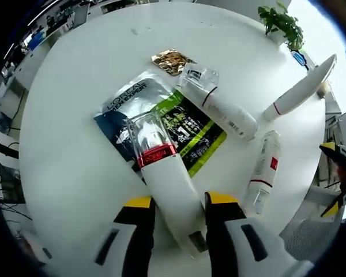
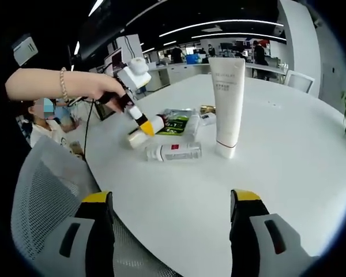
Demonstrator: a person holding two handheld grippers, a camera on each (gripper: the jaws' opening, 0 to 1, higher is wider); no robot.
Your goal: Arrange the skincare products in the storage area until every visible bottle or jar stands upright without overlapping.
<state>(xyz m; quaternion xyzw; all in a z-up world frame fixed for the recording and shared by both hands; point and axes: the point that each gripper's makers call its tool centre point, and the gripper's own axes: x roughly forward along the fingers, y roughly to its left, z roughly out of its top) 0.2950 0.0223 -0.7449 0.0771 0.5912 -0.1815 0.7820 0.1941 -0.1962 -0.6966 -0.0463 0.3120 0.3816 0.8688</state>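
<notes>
Lying on the white round table, a white tube with a red band and clear cap points its cap toward the table's middle, resting partly on a blue-and-green sachet. Its flat tail end sits between the yellow-tipped jaws of the left gripper, which close against its sides and pinch it.

In the left gripper view, three more tubes show: a second white tube with a clear cap lies across the sachet's far corner, a small tube with a red label lies near the table's edge, and a tall tube stands beyond them. A gold foil packet lies just past the sachet, and a green plant sits at the far edge.

From the right gripper view, that tall tube is seen standing upright on its cap, well clear of the others. A person's hand holds the left gripper down onto the lying tube. The small red-label tube lies nearest. A mesh chair back sits by the near edge.

The right gripper has its jaws spread wide, holding nothing, above the table's near edge.
</notes>
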